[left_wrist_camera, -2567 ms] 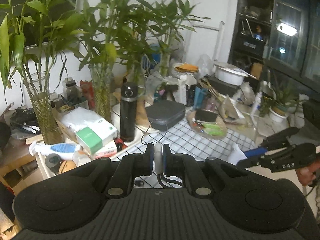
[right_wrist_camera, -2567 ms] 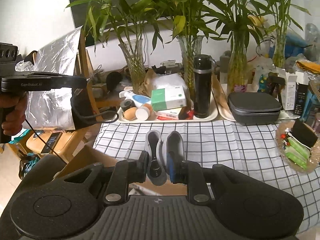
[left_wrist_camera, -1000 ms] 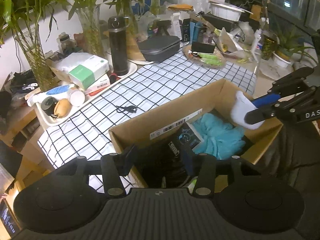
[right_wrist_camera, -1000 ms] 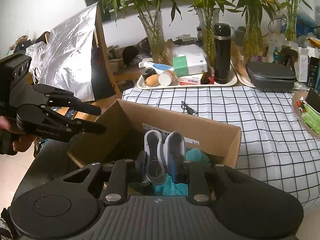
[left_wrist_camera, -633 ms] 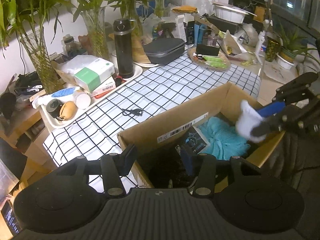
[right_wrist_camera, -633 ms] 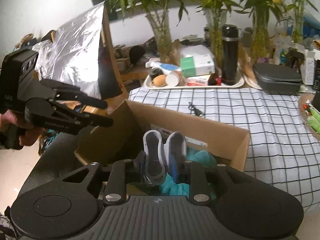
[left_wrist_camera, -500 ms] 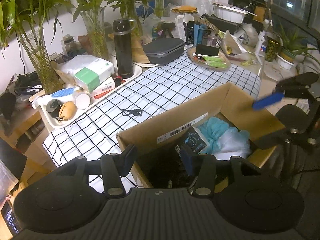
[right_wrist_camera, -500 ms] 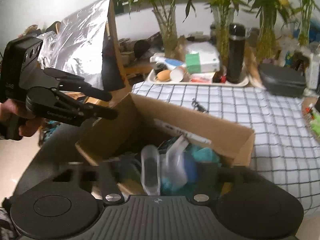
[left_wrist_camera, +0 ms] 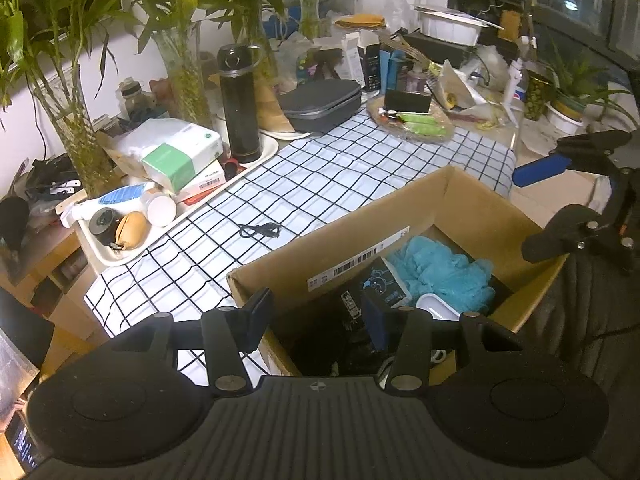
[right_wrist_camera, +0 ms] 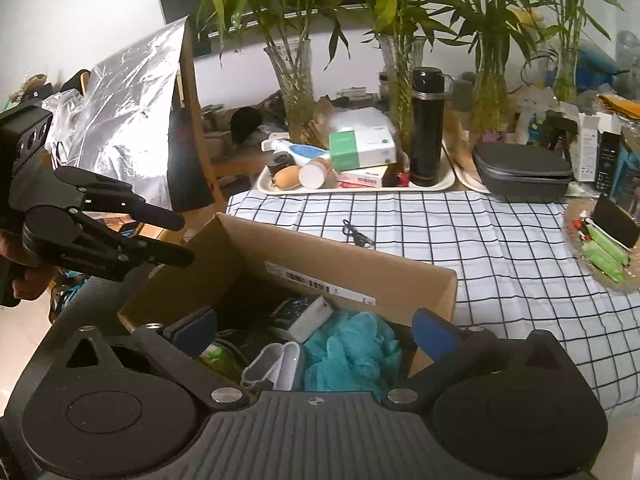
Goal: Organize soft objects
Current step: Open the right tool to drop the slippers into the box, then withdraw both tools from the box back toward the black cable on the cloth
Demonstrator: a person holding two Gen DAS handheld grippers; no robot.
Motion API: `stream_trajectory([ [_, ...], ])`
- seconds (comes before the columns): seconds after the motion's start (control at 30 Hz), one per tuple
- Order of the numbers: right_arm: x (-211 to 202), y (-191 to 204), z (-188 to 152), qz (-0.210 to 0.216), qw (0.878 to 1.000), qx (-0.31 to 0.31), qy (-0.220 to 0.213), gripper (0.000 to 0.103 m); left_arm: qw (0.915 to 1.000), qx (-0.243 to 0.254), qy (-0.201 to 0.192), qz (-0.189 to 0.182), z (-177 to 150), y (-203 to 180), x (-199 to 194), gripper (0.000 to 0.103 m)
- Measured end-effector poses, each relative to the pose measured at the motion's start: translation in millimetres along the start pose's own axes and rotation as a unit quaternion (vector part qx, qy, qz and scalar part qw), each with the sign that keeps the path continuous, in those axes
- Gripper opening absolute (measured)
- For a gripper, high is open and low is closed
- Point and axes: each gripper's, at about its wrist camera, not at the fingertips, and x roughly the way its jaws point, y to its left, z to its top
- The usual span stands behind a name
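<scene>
1. Looking along the left gripper [left_wrist_camera: 316, 316], its jaws stand spread and empty over the near corner of the cardboard box [left_wrist_camera: 460, 196] at lower centre. At right of the frame the right gripper [left_wrist_camera: 560, 200] hangs released beside the box's far wall; half a second ago it clamped a pale soft case, which now lies in the box as the white piece [left_wrist_camera: 436, 305] touching the blue fluffy cloth [left_wrist_camera: 440, 268]. That reads as one soft object stowed, both tools free for the next.

2. Facing the right gripper [right_wrist_camera: 314, 330], its blue-padded fingers [right_wrist_camera: 434, 330] are wide apart with nothing between them. Below, at lower centre, the grey-white soft case [right_wrist_camera: 276, 364] rests inside the box [right_wrist_camera: 344, 272] against the blue cloth [right_wrist_camera: 352, 348]. The left gripper [right_wrist_camera: 160, 236] shows at left, also opened.

3. The box sits at the edge of a table with a black-grid white tablecloth [right_wrist_camera: 480, 232]; a small black cable [right_wrist_camera: 356, 234] lies on it. Behind stand a cluttered tray [right_wrist_camera: 352, 188], a black flask [right_wrist_camera: 428, 124], glass vases of bamboo [right_wrist_camera: 296, 92] and a white wall.
</scene>
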Motion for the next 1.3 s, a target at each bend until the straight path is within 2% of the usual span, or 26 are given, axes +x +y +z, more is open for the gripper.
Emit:
stream_trajectory([
  [0.9,-2.4,-7.4,3.0,-0.035,0.999,0.005,0.001,0.103,0.9998,-0.009,-0.014,0.007,4.9,5.4,-5.4,0.048],
  [1.3,0.0,-25.8,1.7,-0.053,0.998,0.03,0.0,0.103,0.9994,-0.028,-0.019,0.01,6.9,14.8,4.5,0.048],
])
